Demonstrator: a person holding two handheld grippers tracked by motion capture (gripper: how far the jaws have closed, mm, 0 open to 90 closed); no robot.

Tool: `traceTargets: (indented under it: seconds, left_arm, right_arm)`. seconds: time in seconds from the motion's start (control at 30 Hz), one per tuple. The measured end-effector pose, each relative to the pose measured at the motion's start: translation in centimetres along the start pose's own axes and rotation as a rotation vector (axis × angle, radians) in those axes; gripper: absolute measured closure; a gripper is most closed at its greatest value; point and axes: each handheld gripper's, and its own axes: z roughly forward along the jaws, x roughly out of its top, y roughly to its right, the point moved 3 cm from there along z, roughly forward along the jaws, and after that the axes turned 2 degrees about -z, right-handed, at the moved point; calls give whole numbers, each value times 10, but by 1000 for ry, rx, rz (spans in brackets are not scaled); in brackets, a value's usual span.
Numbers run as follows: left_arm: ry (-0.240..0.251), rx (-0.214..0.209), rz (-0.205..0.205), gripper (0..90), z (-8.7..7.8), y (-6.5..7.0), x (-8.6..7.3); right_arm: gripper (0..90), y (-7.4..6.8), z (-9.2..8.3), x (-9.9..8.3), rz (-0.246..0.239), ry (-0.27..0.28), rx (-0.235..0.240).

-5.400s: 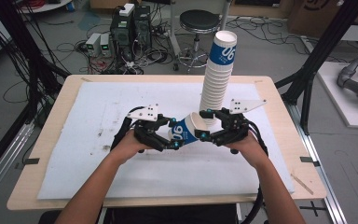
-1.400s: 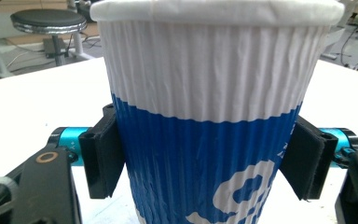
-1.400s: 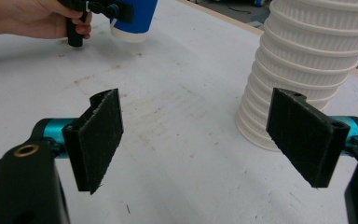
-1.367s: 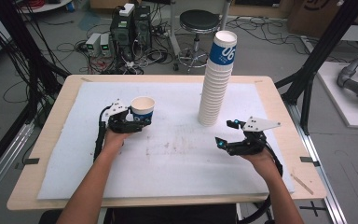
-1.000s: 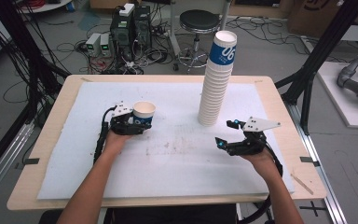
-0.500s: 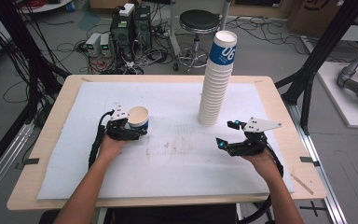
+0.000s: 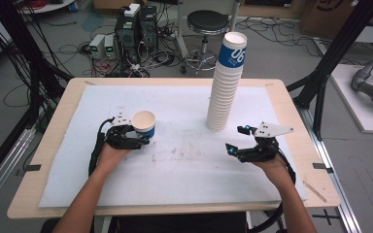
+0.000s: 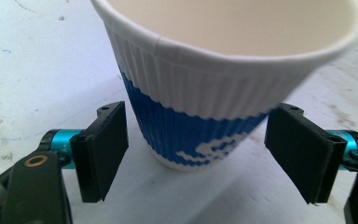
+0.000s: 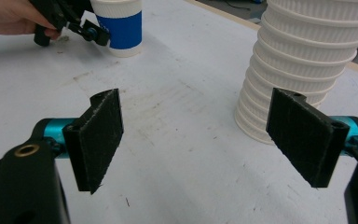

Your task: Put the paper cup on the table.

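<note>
White foam sheet [image 7: 184, 179] covers your wooden table [image 7: 291, 102], scuffed brown near its centre. One paper cup [image 7: 144, 124], ribbed white with a blue band, stands upright on the sheet at about 9 o'clock from the centre, mouth up and empty as far as the left gripper view shows. Your left gripper [image 7: 137, 140] sits at the cup's 6 o'clock side with its jaws spread to either side of the cup base; in the left gripper view a gap shows between each black pad [image 8: 103, 149] and the cup wall [image 8: 200, 126], so the cup is released, not clamped. A tall stack of cups [image 7: 226, 82], same ribbed make, rises at about 1 o'clock from the centre, its top cup carrying blue print. Your right gripper [image 7: 238, 150] rests low over the sheet at about 4 o'clock, jaws spread wide and holding nothing; in the right gripper view the stack [image 9: 307, 60] stands just beyond its right pad [image 9: 303, 135], not touching. Floor beyond the table holds a stool [image 7: 205, 22] and computer boxes [image 7: 135, 24].
</note>
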Motion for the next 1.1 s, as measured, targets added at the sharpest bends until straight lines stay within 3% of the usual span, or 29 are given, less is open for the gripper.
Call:
traceTargets:
  seconds: [0.1, 0.17, 0.2, 0.23, 0.27, 0.37, 0.47, 0.5, 0.53, 0.57, 0.6, 0.63, 0.77, 1.1]
  left_arm:
    - [22, 5, 18, 216, -14, 0, 3]
    - [70, -11, 4, 216, -28, -2, 3]
    - [70, -11, 4, 216, -28, -2, 3]
    - [119, -29, -9, 215, -38, -4, 2]
    - [119, -29, -9, 216, -38, -4, 2]
    - [224, -99, -28, 214, -53, -7, 4]
    - [262, -109, -40, 199, -58, -9, 5]
    - [307, -118, -51, 199, -61, -10, 7]
    - [307, -118, -51, 199, -61, -10, 7]
    - [360, -105, -45, 199, -65, -11, 10]
    - [360, -105, -45, 199, -65, -11, 10]
    - [398, -106, -42, 199, -67, -10, 12]
    - [428, -92, -33, 199, -66, -11, 15]
    - [446, -80, -26, 199, -69, -11, 16]
  right_arm:
    - [191, 2, -1, -1, -5, -2, -6]
    - [191, 3, -2, -2, 5, -4, -9]
    - [191, 4, -3, -2, 4, -3, -14]
    - [191, 5, -4, -2, 1, 1, -18]
    - [191, 5, -5, -2, 7, 2, -20]
    - [191, 7, -7, -3, 11, 2, -29]
    - [191, 9, -9, -5, 15, 4, -38]
    - [191, 10, -9, -5, 15, 4, -43]
    - [191, 10, -9, -5, 15, 4, -43]
    - [191, 11, -11, -7, 16, -4, -56]
    - [191, 12, -12, -9, 12, -9, -65]
    - [191, 12, -13, -10, 14, -15, -76]
    - [191, 14, -18, -15, 24, -19, -101]
    - [191, 20, -25, -17, 45, -8, -135]
